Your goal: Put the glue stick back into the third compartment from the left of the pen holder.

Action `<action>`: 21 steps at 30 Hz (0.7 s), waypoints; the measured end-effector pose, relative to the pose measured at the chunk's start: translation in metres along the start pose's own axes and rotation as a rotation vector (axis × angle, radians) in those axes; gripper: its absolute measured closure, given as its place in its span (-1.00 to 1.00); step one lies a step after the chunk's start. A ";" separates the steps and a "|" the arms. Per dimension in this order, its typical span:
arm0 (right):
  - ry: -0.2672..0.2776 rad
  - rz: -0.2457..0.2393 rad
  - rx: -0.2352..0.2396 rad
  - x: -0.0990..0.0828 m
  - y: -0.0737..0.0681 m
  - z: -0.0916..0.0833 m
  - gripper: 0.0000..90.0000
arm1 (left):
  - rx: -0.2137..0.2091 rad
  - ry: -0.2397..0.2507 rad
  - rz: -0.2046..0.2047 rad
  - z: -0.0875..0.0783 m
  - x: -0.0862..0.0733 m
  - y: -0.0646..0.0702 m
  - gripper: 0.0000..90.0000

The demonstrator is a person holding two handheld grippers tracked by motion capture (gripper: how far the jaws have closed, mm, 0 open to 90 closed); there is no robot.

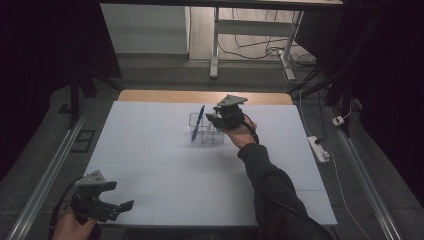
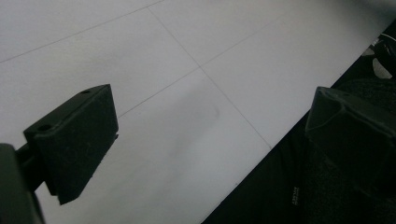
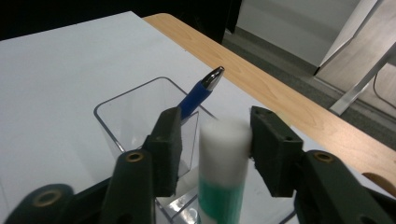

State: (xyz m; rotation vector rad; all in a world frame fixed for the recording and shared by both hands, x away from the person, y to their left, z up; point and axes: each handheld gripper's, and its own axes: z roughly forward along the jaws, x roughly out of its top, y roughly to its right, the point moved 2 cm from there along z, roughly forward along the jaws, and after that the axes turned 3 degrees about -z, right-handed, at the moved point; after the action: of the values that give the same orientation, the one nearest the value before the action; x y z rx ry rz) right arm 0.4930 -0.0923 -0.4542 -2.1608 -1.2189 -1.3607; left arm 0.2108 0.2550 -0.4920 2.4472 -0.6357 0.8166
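We log a clear organizer (image 3: 122, 122) on the white table (image 1: 150, 165) | blue pen (image 3: 198, 94) leaning in its far compartment | glue stick (image 3: 222, 164) upright in the near one, between right gripper (image 3: 215, 140) jaws: one touching, one apart | left gripper (image 2: 210, 140) spread, well apart from organizer

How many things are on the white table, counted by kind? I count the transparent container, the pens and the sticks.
Clear plastic compartment holder: 1
Blue pen with silver tip, standing in the holder: 1
Green stick with white cap, between the right tongs, one jaw touching its cap: 1
Total: 3
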 end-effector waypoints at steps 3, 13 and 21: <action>-0.013 0.019 0.012 0.001 0.000 -0.003 0.08 | 0.000 0.001 0.001 0.000 0.000 0.000 -0.94; -0.056 0.089 0.056 0.006 -0.004 -0.014 -0.31 | -0.001 0.003 -0.003 -0.001 0.000 0.000 -0.94; -0.080 0.108 0.090 0.007 -0.011 -0.024 -0.55 | -0.007 0.028 -0.014 -0.003 -0.001 -0.002 -0.99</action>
State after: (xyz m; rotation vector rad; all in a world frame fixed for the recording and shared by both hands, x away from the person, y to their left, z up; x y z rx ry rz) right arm 0.4717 -0.0980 -0.4378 -2.2021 -1.1511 -1.1642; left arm 0.2097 0.2584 -0.4907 2.4269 -0.6091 0.8408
